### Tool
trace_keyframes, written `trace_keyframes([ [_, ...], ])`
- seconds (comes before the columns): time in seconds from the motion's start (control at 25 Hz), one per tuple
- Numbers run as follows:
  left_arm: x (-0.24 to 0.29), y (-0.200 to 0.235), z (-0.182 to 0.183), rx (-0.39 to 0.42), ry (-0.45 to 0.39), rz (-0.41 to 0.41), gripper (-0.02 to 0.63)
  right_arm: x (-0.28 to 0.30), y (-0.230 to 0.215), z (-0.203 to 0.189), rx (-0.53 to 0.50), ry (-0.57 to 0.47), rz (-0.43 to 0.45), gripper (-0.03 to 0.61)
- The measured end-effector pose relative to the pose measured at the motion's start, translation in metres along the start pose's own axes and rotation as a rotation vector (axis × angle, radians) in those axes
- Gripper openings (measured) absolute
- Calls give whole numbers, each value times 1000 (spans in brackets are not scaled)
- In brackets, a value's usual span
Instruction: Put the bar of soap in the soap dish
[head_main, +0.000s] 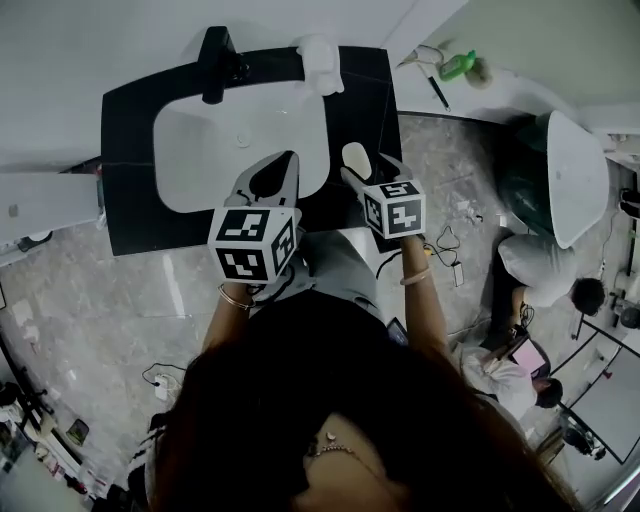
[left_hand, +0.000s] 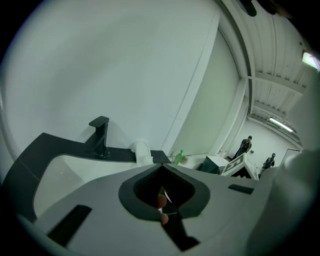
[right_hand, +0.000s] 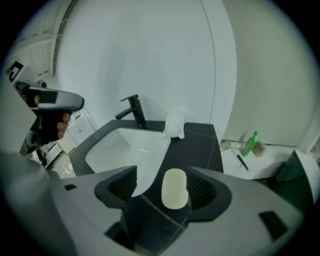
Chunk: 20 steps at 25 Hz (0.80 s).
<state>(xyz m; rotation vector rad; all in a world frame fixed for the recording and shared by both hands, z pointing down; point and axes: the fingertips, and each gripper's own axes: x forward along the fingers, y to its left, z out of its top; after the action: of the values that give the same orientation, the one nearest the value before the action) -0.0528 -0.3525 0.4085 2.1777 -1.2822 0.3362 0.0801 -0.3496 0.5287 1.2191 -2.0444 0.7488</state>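
**Right claw spread about the soap; left claw clenched and empty**

Right gripper view: the right gripper (right_hand: 162, 172) points down at the black counter (right_hand: 202, 145) with its jaws wide apart, released. The bar of soap (right_hand: 175, 188), a pale oval, lies on the counter between them. It sits close against the right-hand jaw and well apart from the left-hand one, so it is not gripped. Ahead of the jaws, at the back edge of the counter, stands the white soap dish (right_hand: 175, 124), well apart from the soap. The black faucet (right_hand: 135, 111) is just to the left of the dish. The white sink (right_hand: 115, 145) lies ahead and to the left of the claw. A green bottle (right_hand: 250, 144) stands off to its right, beyond the counter.

Left gripper view: the left gripper (left_hand: 163, 166) has its jaws together at the tips, with nothing between them. Sink, faucet and soap dish lie ahead of it.

Head view: the left claw hangs over the sink, to the left of the right claw.
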Motion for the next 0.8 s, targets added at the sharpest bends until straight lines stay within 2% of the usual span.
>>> trace_keyframes([
  [0.2,11,13,-11,-31,39,34,-3,51,-26,-29,27,126,-5,305],
  [0.36,18,22,-21,-55,68,51,-3,75,-34,-48,11,218,-19,308],
  [0.64,28,26,-33,-66,103,52,-3,81,-40,-54,-10,229,-98,308],
  [0.8,33,23,-33,-60,111,40,-5,83,-40,-55,-15,262,-92,301],
])
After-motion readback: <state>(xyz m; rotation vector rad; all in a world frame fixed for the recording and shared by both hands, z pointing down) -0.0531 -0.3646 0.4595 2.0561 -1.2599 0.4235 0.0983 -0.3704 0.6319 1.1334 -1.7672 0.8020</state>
